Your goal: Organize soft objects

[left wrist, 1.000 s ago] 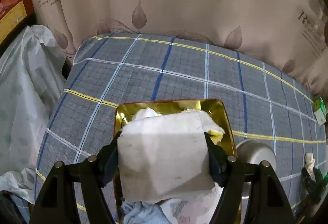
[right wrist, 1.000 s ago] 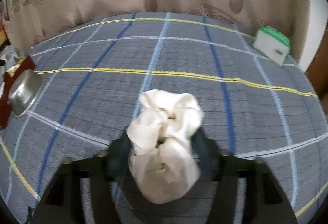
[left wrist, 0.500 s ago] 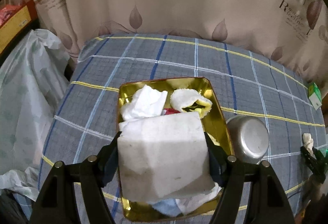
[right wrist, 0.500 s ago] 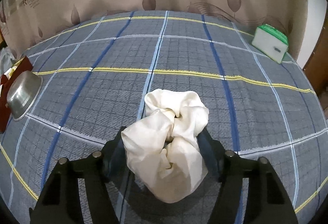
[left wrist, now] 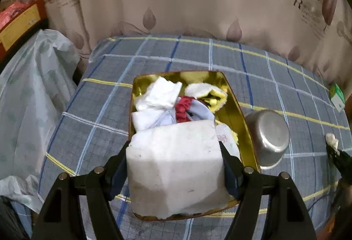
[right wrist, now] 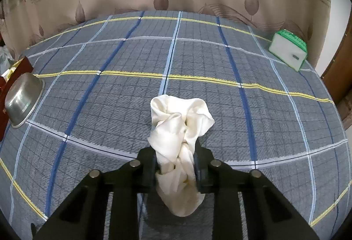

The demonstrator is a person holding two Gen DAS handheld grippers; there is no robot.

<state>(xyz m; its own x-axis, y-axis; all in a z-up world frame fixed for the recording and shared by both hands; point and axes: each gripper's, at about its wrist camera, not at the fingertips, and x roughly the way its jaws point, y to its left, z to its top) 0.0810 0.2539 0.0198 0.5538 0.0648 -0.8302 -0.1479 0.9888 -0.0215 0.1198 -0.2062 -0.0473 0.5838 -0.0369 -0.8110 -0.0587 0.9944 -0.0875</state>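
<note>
My left gripper (left wrist: 175, 165) is shut on a white foam block (left wrist: 176, 165) and holds it above the near end of a gold tray (left wrist: 233, 106). The tray holds several soft things: white cloths (left wrist: 160, 95), a red scrunchie (left wrist: 183, 108), a yellow and white cloth (left wrist: 209, 95). My right gripper (right wrist: 176, 168) is shut on a cream scrunchie (right wrist: 178, 130), held above the plaid blanket (right wrist: 132, 95). The right gripper with the scrunchie also shows at the right edge of the left wrist view (left wrist: 332, 143).
An upturned steel bowl (left wrist: 267, 136) sits right of the tray; it shows in the right wrist view (right wrist: 23, 99) at far left. A green and white box (right wrist: 288, 53) lies at the far right. A curtain (left wrist: 198, 2) hangs behind. Plastic-covered items (left wrist: 28, 97) stand at left.
My left gripper has risen and drawn back with the foam block, so more of the tray shows. My right gripper has squeezed tighter on the cream scrunchie and lifted it a little.
</note>
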